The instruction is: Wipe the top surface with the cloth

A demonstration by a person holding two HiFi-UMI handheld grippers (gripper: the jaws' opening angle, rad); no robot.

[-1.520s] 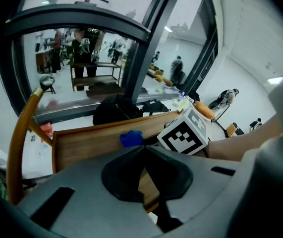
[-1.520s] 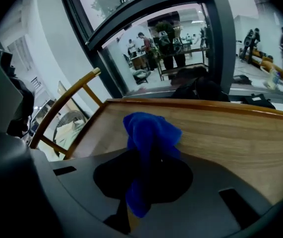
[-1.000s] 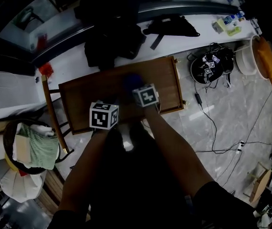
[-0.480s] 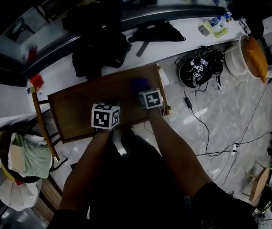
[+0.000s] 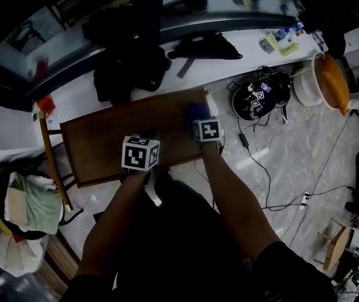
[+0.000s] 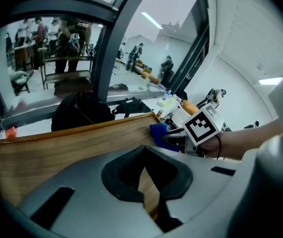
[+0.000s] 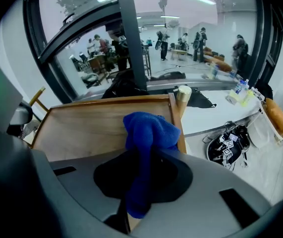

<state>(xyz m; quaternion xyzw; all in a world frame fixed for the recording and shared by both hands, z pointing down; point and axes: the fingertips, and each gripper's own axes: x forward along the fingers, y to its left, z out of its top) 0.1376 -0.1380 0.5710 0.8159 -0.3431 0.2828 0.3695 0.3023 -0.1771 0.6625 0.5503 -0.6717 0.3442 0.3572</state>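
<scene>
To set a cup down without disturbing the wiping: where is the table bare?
Bare: the wooden table top from the left gripper to its left edge. Crowded: the right end, with the blue cloth in the right gripper.

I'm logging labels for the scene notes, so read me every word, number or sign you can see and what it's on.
No readable words or numbers anywhere.
Two black-and-white marker cubes: square patterns only, no words.
Small bottles on the white ledge: labels too small and blurred to read.
Blue cloth, wooden table: no print.
</scene>
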